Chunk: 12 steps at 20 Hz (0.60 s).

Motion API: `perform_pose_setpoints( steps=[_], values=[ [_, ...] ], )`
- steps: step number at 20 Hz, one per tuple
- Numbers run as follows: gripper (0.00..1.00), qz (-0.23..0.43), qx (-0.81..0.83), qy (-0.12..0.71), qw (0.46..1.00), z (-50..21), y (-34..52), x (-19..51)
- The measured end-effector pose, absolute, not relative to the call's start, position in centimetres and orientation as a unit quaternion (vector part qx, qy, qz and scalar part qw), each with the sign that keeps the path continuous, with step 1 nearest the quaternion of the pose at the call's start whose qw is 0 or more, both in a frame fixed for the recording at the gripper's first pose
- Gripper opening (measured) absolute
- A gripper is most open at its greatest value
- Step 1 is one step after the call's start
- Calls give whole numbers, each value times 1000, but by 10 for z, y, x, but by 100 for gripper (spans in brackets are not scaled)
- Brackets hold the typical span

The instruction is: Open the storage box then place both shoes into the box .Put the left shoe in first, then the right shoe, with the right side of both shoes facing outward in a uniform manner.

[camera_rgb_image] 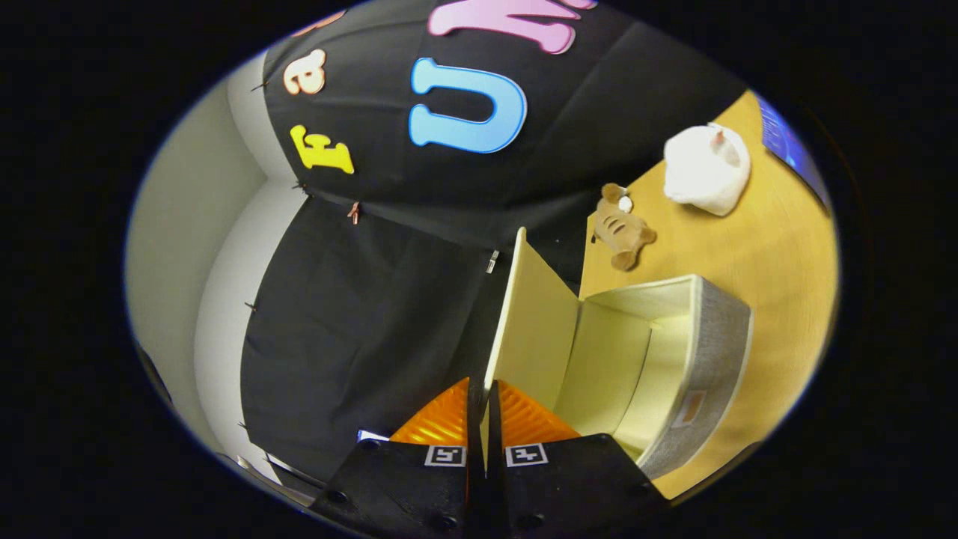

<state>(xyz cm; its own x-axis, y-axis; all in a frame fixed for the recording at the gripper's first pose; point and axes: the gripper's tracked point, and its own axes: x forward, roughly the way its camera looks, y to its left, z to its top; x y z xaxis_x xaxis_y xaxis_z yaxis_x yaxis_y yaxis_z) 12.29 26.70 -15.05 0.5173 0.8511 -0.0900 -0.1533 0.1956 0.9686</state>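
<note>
The view is rolled sideways. A grey fabric storage box [722,337] with a pale cream inside stands on the wooden table [778,247]. Its lid [531,322] is swung up and stands nearly upright, cream underside facing the box. My gripper [483,397] is shut on the lid's free edge, one finger on each face of the thin panel. The inside of the box, as far as I see into it, holds nothing.
A small brown plush bear [621,228] lies on the table beyond the box. Farther off sits a white soft bundle [707,178]. A blue object [786,142] shows at the table's far edge. Black cloth wall hangs behind the lid.
</note>
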Motion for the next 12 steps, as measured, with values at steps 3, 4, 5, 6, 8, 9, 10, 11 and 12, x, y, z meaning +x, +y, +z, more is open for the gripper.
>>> perform_pose_setpoints(
  steps=[3,4,5,6,8,9,10,11,12],
  values=[
    [5,373,481,319,726,-131,298,132],
    [4,378,469,321,730,-127,313,133],
    [5,384,459,322,734,-124,327,135],
    [5,385,449,322,739,-123,339,137],
    [5,394,429,328,744,-125,365,141],
    [5,397,426,326,745,-125,376,143],
    [5,399,426,327,743,-124,387,145],
    [5,399,427,329,742,-125,398,147],
    [5,400,424,330,742,-129,409,147]
  ],
)
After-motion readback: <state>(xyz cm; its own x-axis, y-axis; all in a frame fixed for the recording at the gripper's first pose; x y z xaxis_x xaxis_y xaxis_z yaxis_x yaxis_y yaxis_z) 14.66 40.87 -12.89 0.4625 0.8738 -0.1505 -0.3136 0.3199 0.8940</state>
